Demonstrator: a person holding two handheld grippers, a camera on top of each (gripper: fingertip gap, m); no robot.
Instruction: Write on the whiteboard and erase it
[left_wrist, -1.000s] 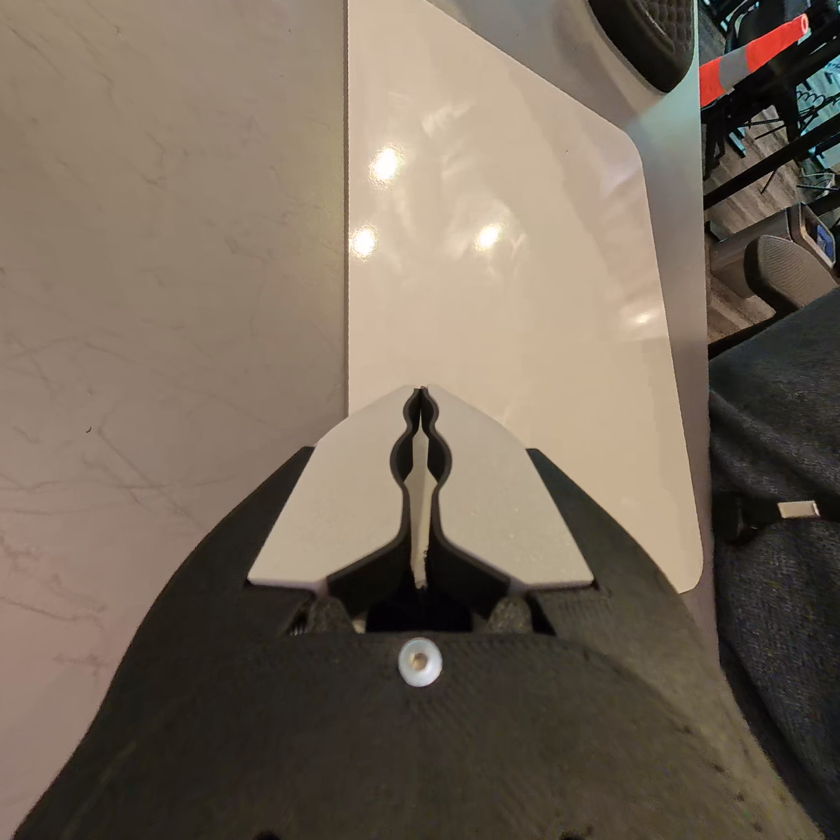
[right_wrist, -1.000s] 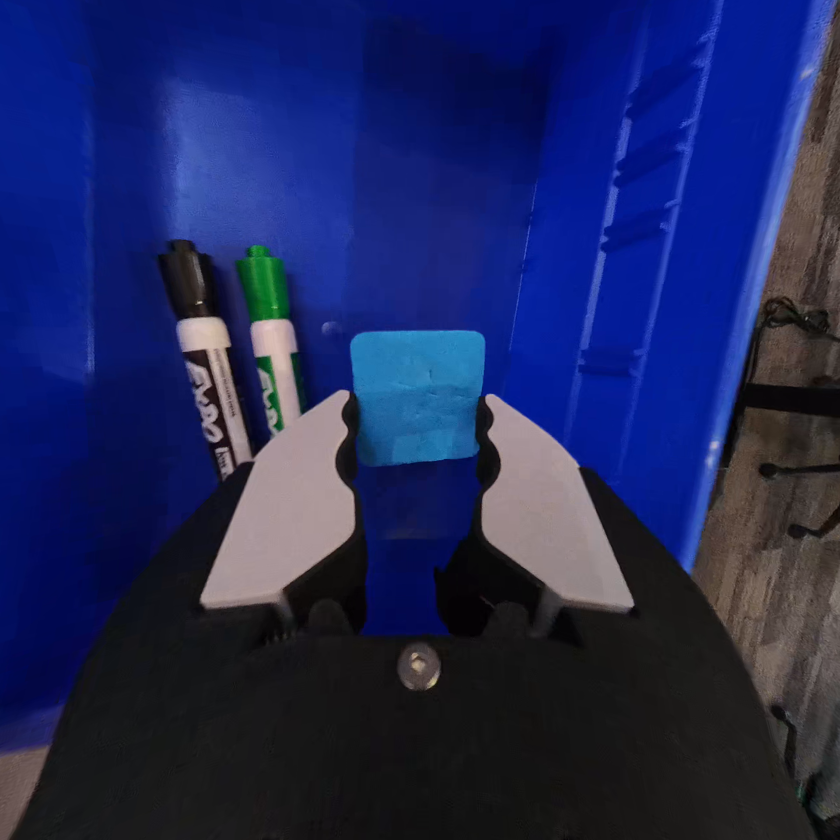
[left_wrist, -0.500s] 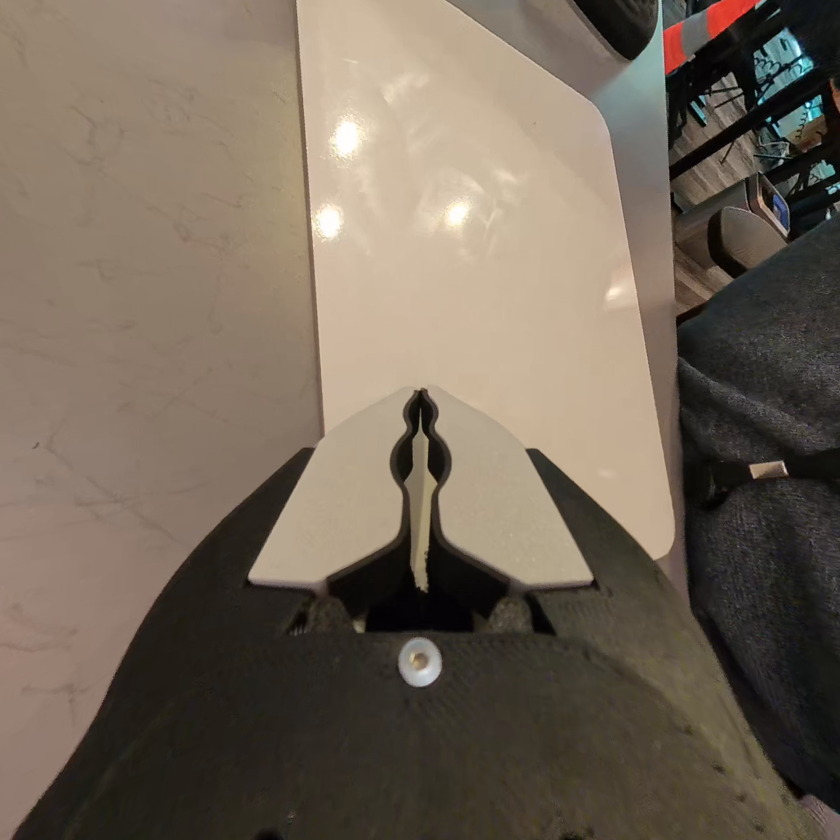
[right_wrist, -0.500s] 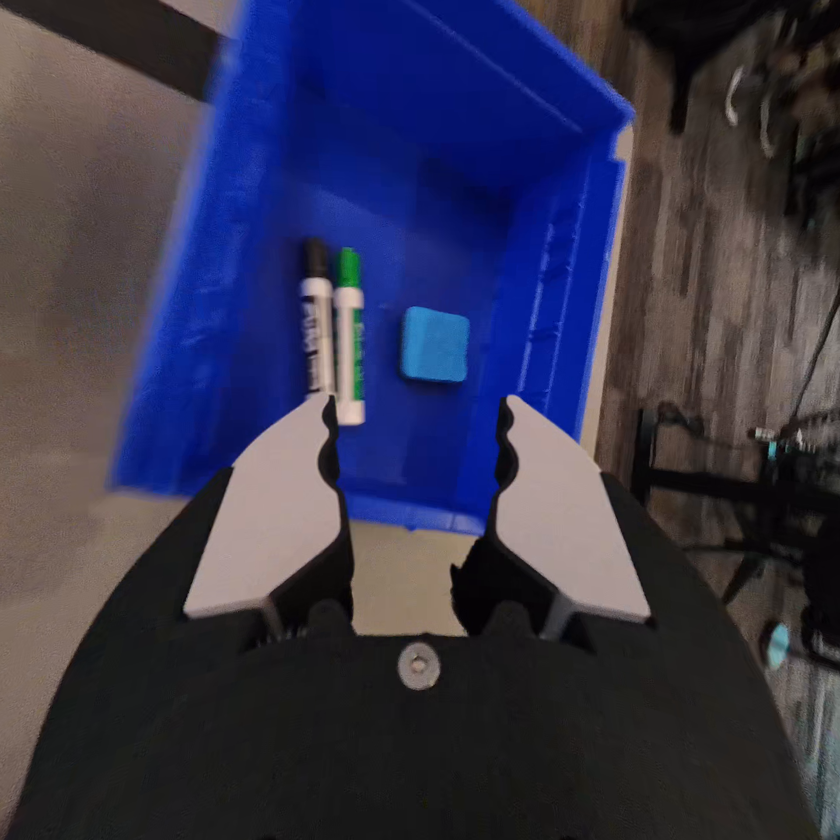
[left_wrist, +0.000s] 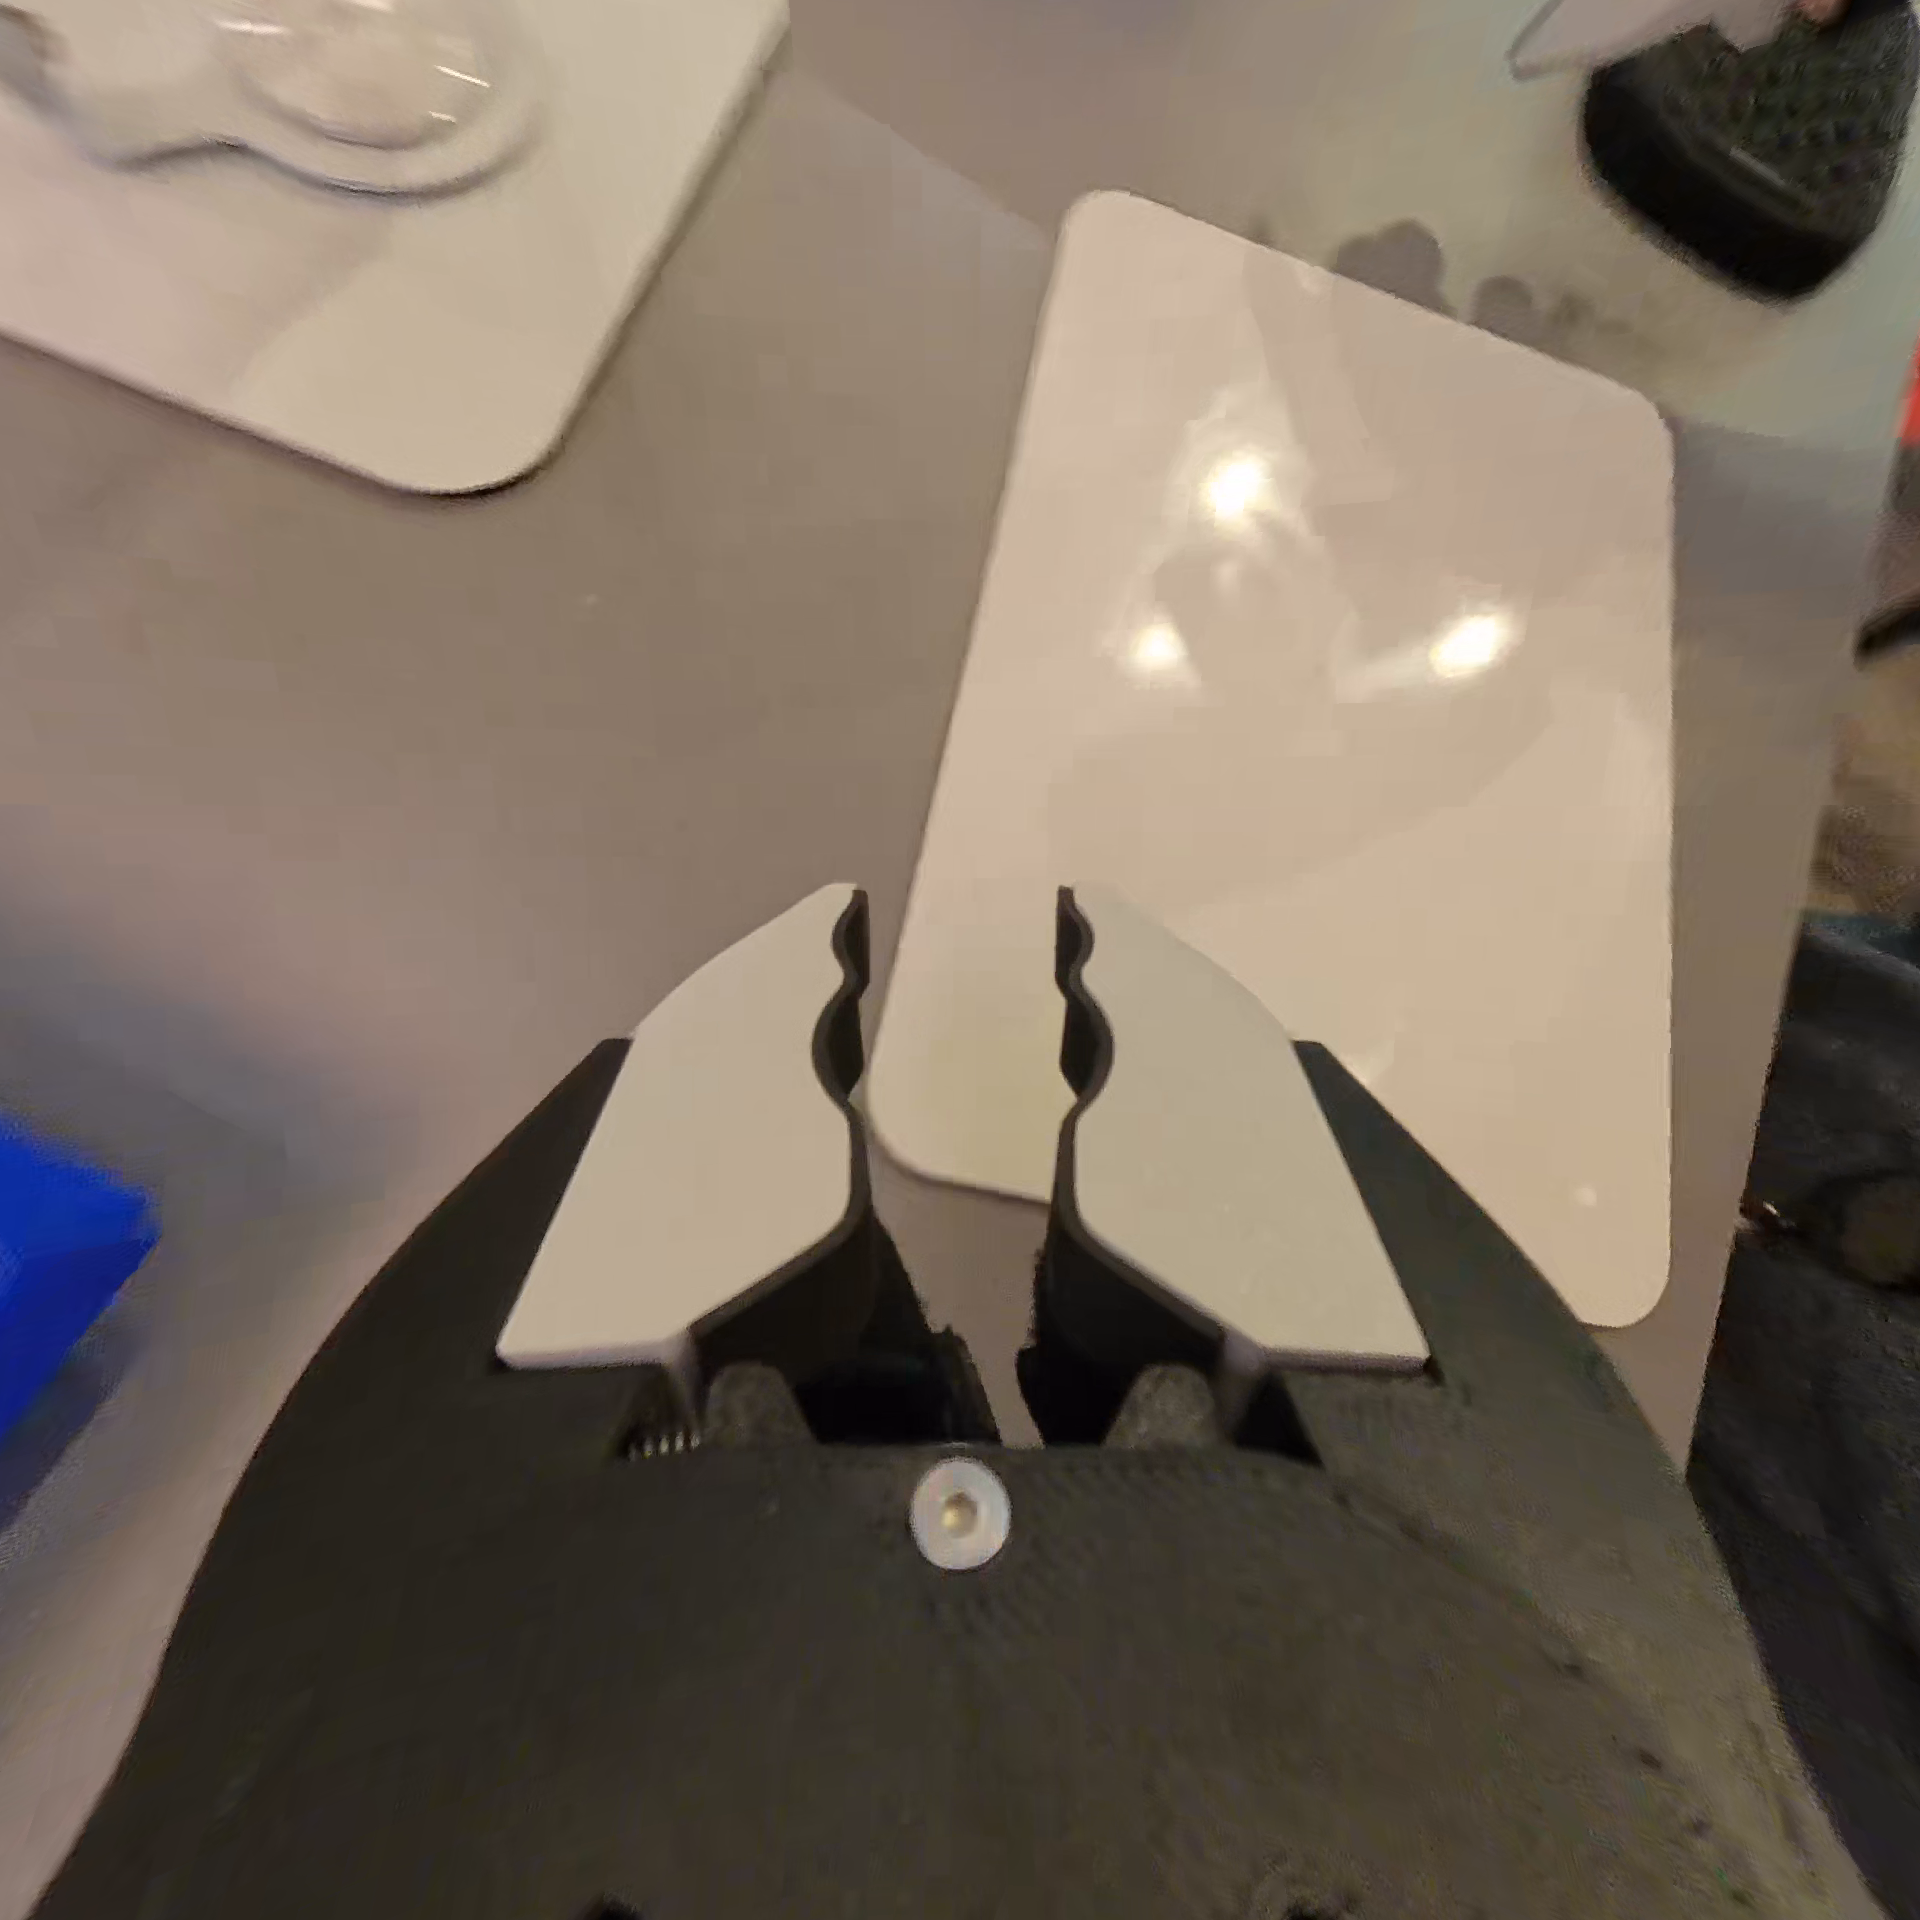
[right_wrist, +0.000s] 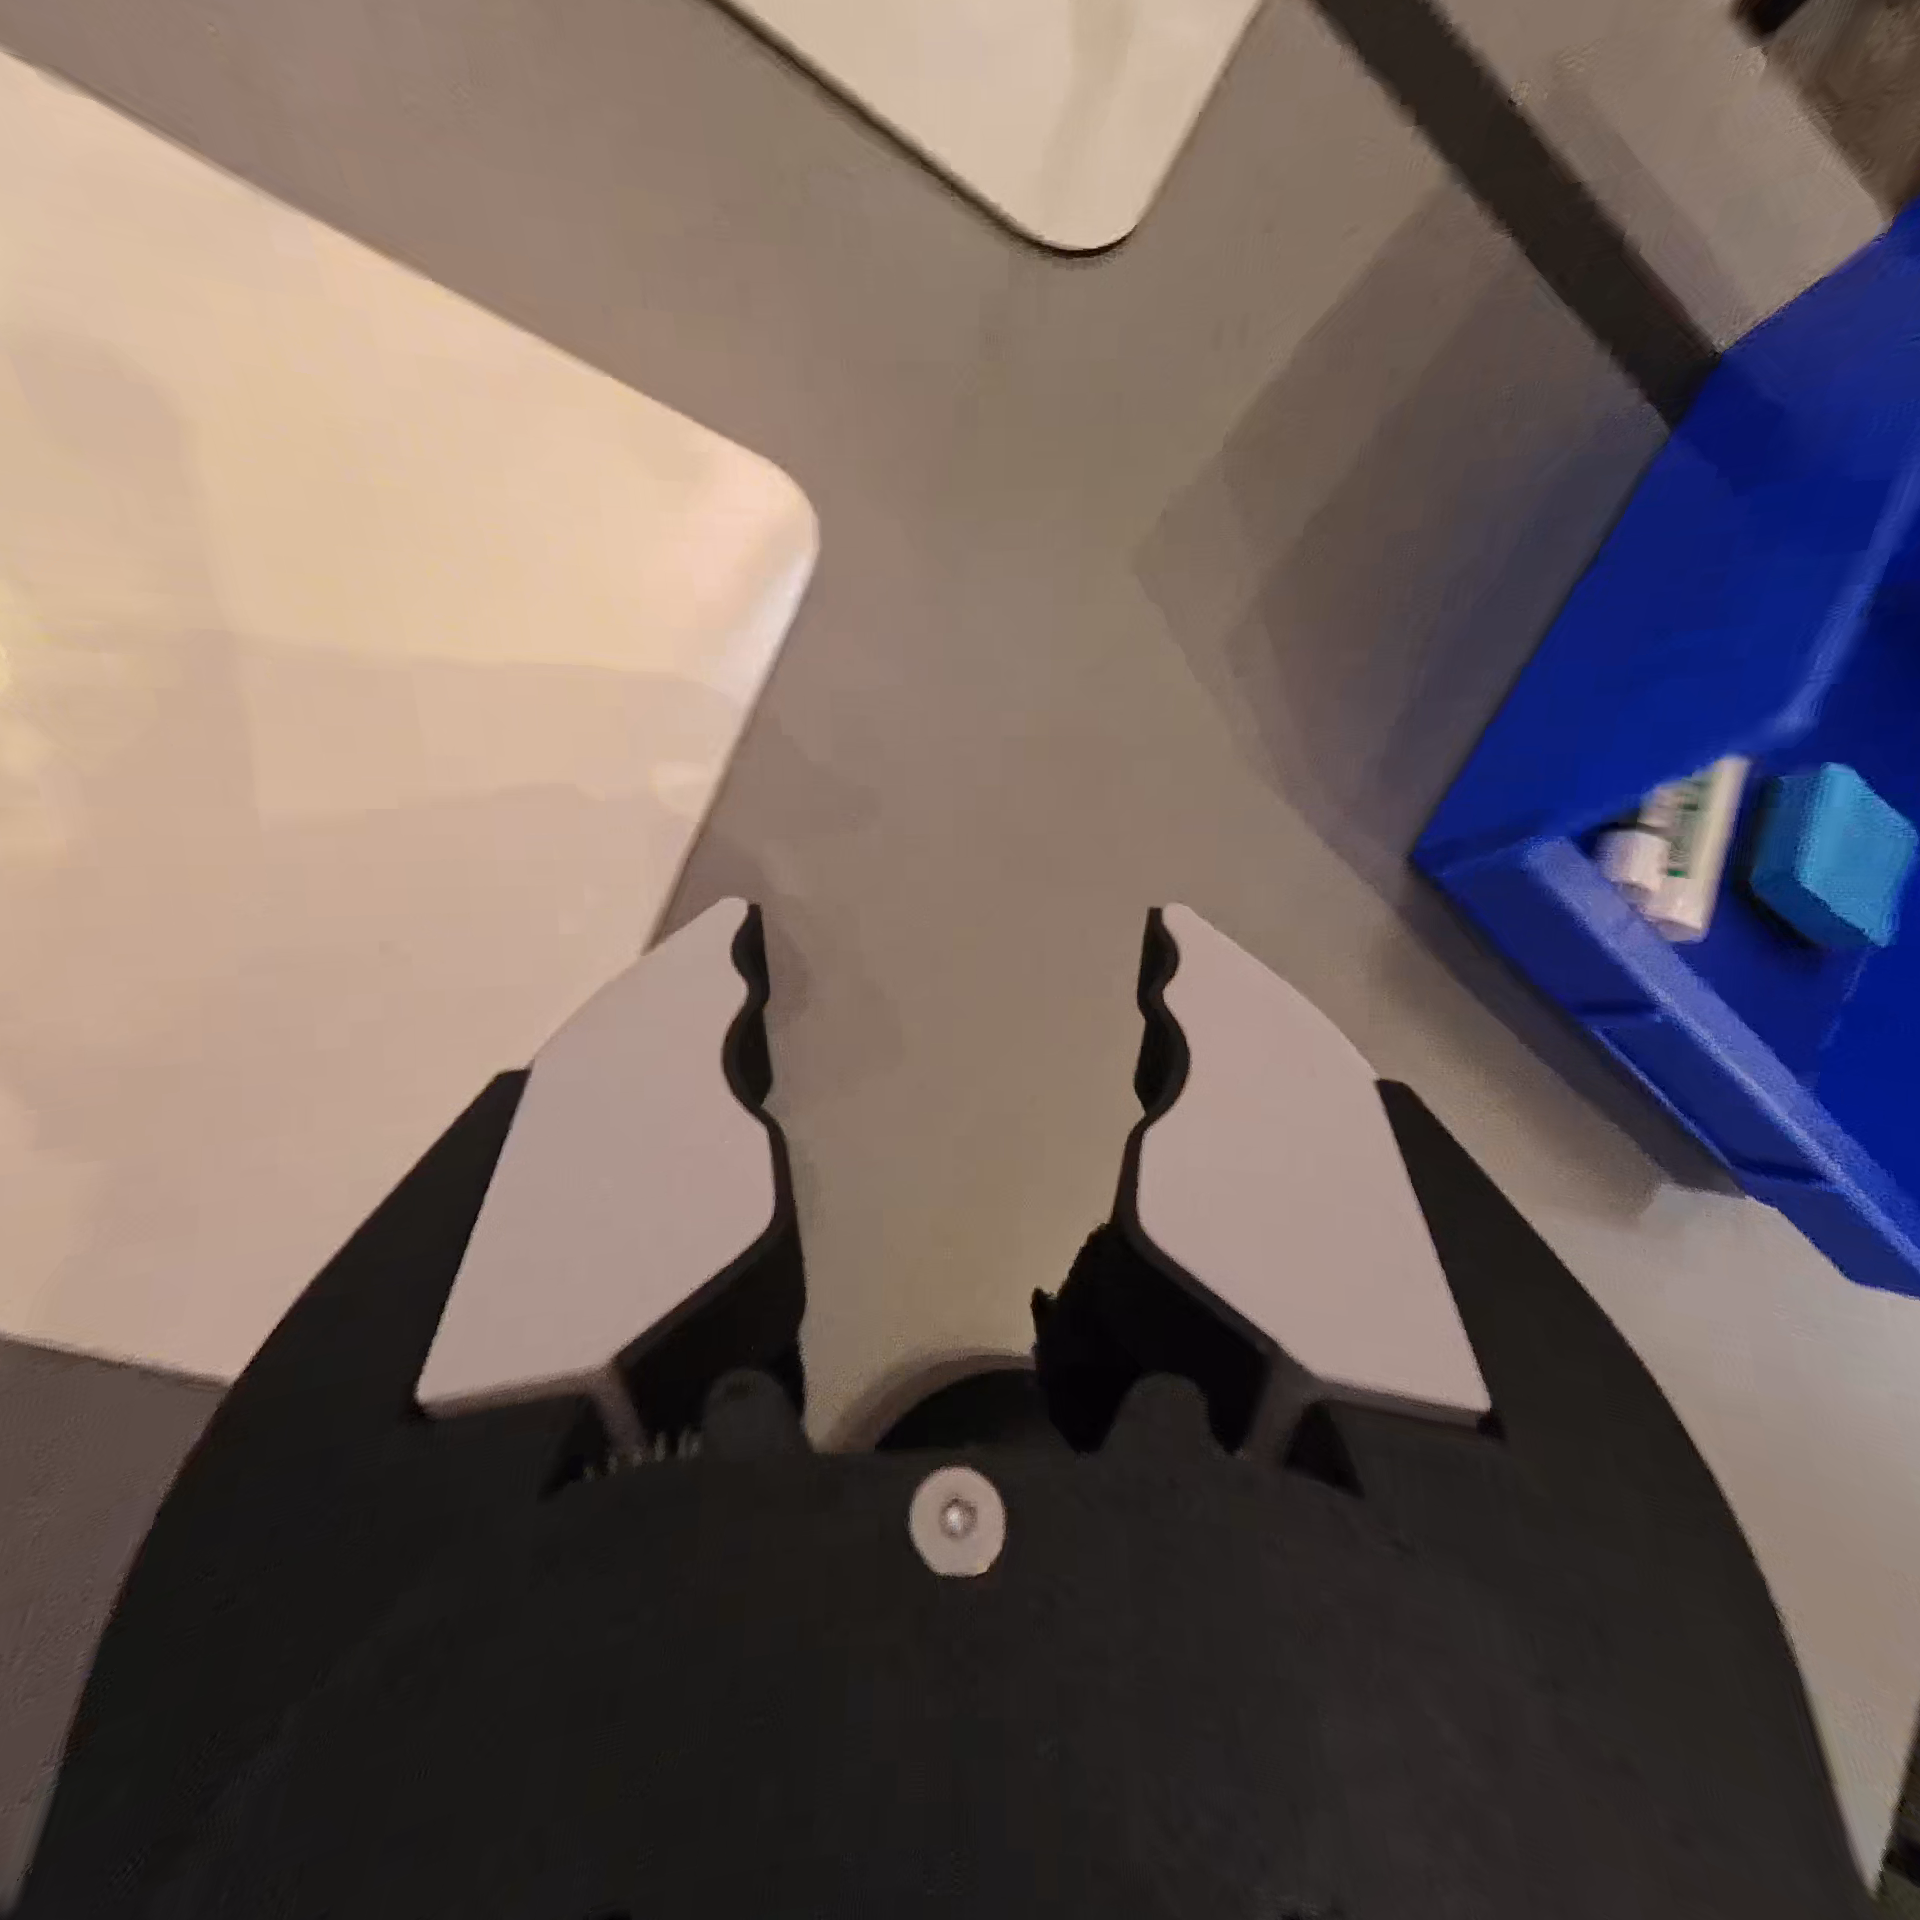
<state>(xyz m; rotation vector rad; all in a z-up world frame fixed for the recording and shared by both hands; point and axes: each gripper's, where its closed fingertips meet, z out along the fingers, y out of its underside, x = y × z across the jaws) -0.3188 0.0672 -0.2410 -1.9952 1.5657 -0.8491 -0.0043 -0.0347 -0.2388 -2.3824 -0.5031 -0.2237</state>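
The white whiteboard (left_wrist: 1351, 727) lies flat on the grey table (left_wrist: 468, 779), blank and glossy. My left gripper (left_wrist: 958, 899) is open and empty, hovering above the board's near left corner. In the right wrist view the whiteboard (right_wrist: 364, 727) is at the left. My right gripper (right_wrist: 951, 914) is wide open and empty over bare table beside the board. A blue bin (right_wrist: 1714, 623) at the right holds a blue eraser (right_wrist: 1829, 868) and markers (right_wrist: 1673, 862), partly hidden by the bin's wall.
A second white board (left_wrist: 416, 312) with a clear plastic item (left_wrist: 291, 94) on it lies at the far left; it also shows in the right wrist view (right_wrist: 1018, 104). A black round object (left_wrist: 1745, 156) sits far right. The bin's corner (left_wrist: 52, 1247) shows at the left. Some 35 cm of space lies between my two pairs of fingers.
My left gripper, shut on the whiteboard's edge before, has opened and drawn back above it. My right gripper let go of the blue eraser in the bin, rose out and swung left over the table.
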